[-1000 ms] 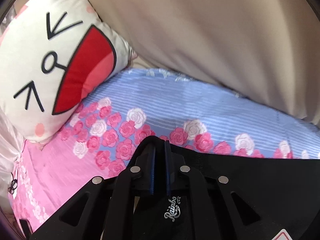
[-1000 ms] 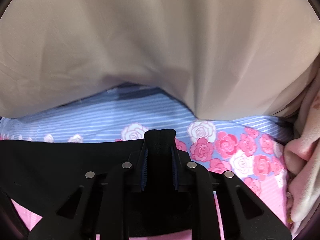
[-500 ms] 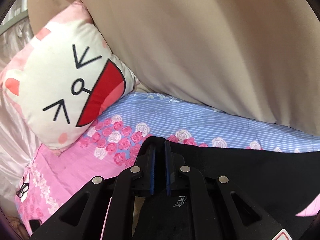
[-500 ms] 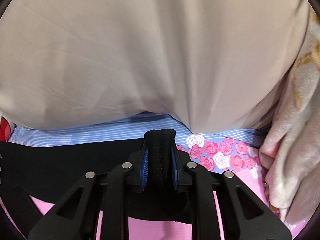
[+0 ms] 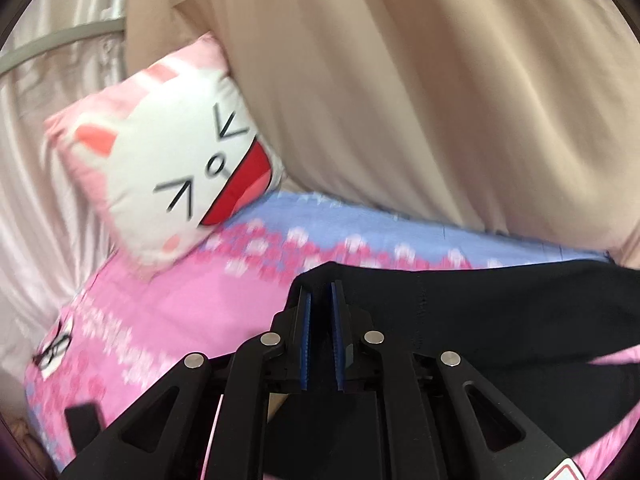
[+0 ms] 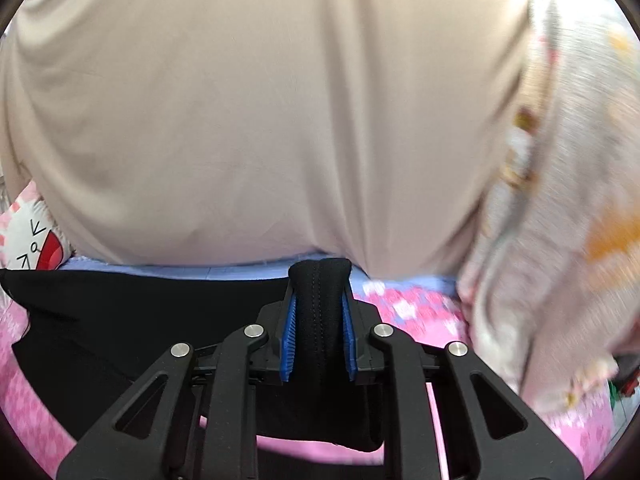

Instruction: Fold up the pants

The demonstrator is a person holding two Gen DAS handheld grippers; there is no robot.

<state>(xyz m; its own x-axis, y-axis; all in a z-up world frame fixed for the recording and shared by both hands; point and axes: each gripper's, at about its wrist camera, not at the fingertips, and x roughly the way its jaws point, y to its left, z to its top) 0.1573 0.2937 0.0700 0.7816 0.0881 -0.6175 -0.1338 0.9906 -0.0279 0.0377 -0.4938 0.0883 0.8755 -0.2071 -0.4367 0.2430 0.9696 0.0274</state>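
The black pants (image 5: 500, 312) stretch as a taut band between both grippers, lifted above the pink and blue floral bed sheet (image 5: 180, 312). My left gripper (image 5: 320, 286) holds one folded edge of the cloth between its blue pads; its jaws are just beginning to open, and the fabric is still between them. My right gripper (image 6: 320, 280) is shut on a thick stitched fold of the pants (image 6: 140, 312), which bulges over the fingertips. The lower part of the pants hangs under the grippers, out of sight.
A big beige duvet (image 6: 260, 120) bulks up just behind the pants. A white and pink cat-face pillow (image 5: 160, 160) leans at the left, with shiny pale curtain (image 5: 40, 160) behind it. A fleecy patterned blanket (image 6: 560, 200) is heaped at the right.
Both grippers have risen and drawn back from the duvet with the pants in them. The sheet looks farther below, and more of the pillow, curtain and blanket shows.
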